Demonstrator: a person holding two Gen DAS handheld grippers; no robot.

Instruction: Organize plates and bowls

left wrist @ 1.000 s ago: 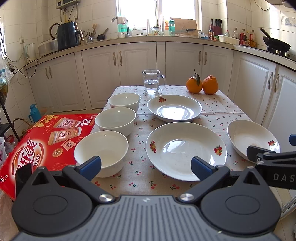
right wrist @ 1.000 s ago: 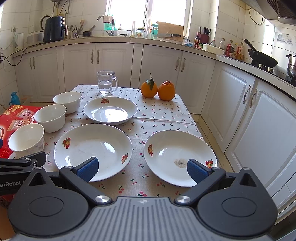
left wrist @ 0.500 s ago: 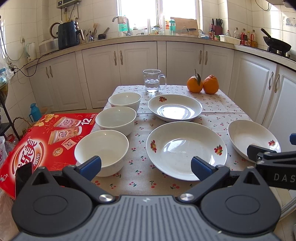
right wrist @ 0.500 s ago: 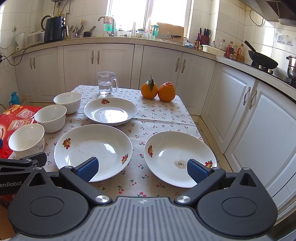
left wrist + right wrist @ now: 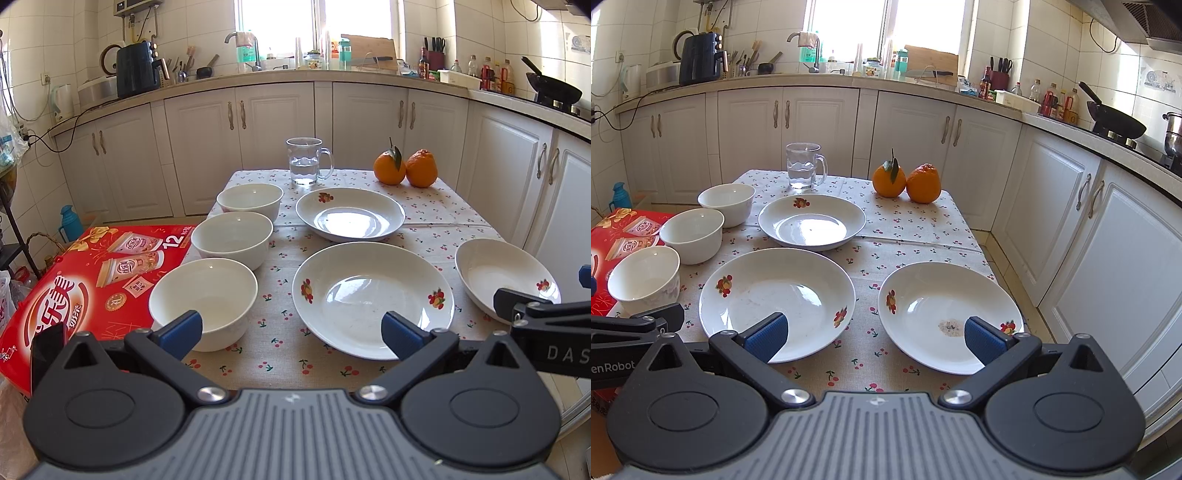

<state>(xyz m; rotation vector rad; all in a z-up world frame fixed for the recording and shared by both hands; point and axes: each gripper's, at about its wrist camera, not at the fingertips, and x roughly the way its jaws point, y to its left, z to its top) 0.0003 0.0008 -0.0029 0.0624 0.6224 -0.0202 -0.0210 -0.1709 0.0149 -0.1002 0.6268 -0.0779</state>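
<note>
Left wrist view: left gripper (image 5: 291, 328) spread wide, nothing held. Three white bowls (image 5: 231, 243) lined up left of centre plate (image 5: 373, 297); far plate (image 5: 350, 214) behind it.

Right wrist view: right gripper (image 5: 873, 338) spread wide, nothing held. Right plate (image 5: 949, 314) set just beside centre plate (image 5: 777, 301), apart.

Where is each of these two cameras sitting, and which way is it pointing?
Left wrist: rides on the left gripper, looking forward over the table at three bowls; its own open fingers show, plus the right gripper's tip at the right edge.
Right wrist: rides on the right gripper, facing the plates; own open fingers show.
Shared: glass mug, two oranges, kitchen counter.
</note>
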